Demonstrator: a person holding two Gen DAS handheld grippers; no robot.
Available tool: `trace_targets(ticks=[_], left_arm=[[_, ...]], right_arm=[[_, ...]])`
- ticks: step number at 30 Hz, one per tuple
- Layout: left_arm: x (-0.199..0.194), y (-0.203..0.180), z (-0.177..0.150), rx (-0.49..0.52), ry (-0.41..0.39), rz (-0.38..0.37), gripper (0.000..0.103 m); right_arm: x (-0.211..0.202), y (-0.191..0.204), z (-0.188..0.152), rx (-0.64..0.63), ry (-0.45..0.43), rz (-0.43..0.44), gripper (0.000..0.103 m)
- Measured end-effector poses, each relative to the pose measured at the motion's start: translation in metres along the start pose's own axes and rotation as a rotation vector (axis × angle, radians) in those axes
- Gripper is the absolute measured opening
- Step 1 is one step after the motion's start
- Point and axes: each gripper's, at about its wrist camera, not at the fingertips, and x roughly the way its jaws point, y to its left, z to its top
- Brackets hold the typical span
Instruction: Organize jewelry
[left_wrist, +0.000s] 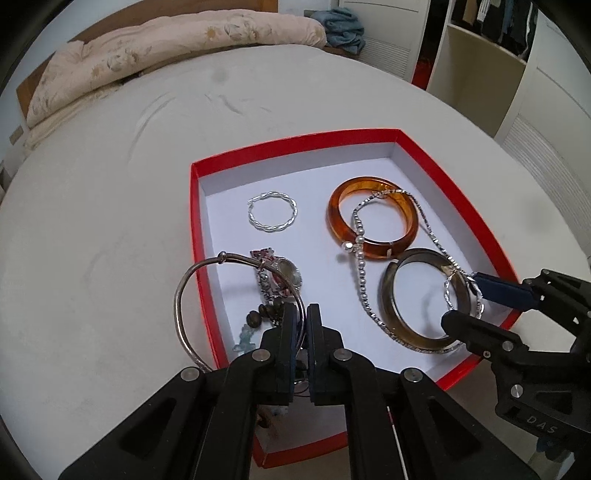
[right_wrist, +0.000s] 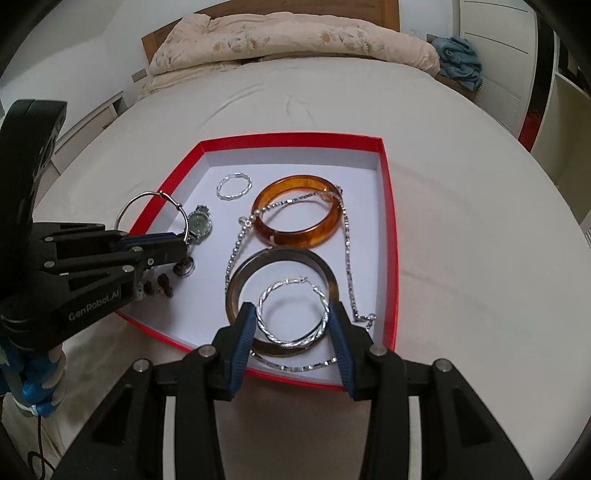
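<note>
A red box (left_wrist: 480, 221) (right_wrist: 388, 206) with a white floor lies on the bed. In it are a twisted silver hoop (left_wrist: 272, 211) (right_wrist: 233, 186), an amber bangle (left_wrist: 372, 218) (right_wrist: 299, 216), a dark bangle (left_wrist: 421, 299) (right_wrist: 258, 264), a silver chain (left_wrist: 360, 266) (right_wrist: 347, 236), a watch (left_wrist: 284, 275) (right_wrist: 199, 223) and dark beads (left_wrist: 258, 315) (right_wrist: 183, 267). My left gripper (left_wrist: 302, 321) (right_wrist: 183, 245) is shut on a thin silver bangle (left_wrist: 192, 291) (right_wrist: 147, 199) over the box's left edge. My right gripper (right_wrist: 293, 321) (left_wrist: 465, 295) is open around a second twisted silver hoop (right_wrist: 293, 314) (left_wrist: 448, 291) over the dark bangle.
The box sits on a white mattress (left_wrist: 147, 166) (right_wrist: 461, 240). A folded floral quilt (left_wrist: 166, 48) (right_wrist: 295, 40) lies at the bed's head. A blue cloth (left_wrist: 343, 27) (right_wrist: 460, 59) and white cabinets (left_wrist: 546, 103) stand beyond the bed.
</note>
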Motion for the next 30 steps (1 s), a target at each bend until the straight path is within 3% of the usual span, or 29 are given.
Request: trace_targets(ticks=[2,4,12,18,22,30], left_arm=[[-0.002,0.001,-0.001,-0.006,-0.005,-0.005,0.025],[-0.004,0.002,-0.001,-0.011,-0.014,-0.003,0.032],[-0.023,0.002,0.001,-0.012,-0.045,-0.027,0.042],[-0.057,0.013,-0.004,-0.053,-0.094,-0.02,0.063],[-0.083,0.022,-0.019,-0.091,-0.109,0.02,0.074],[-0.149,0.052,-0.072,-0.216,-0.131,0.099,0.079]], right_arm=[[-0.001,-0.001,0.0,0.005,0.002,-0.005,0.039],[-0.003,-0.001,-0.001,0.007,0.005,-0.014,0.039],[-0.014,-0.002,-0.002,0.006,0.009,-0.027,0.042],[-0.031,0.001,-0.002,0.021,-0.007,-0.028,0.042],[-0.047,0.014,-0.004,0.024,-0.022,-0.016,0.043],[-0.085,0.059,-0.022,0.051,-0.053,0.018,0.048]])
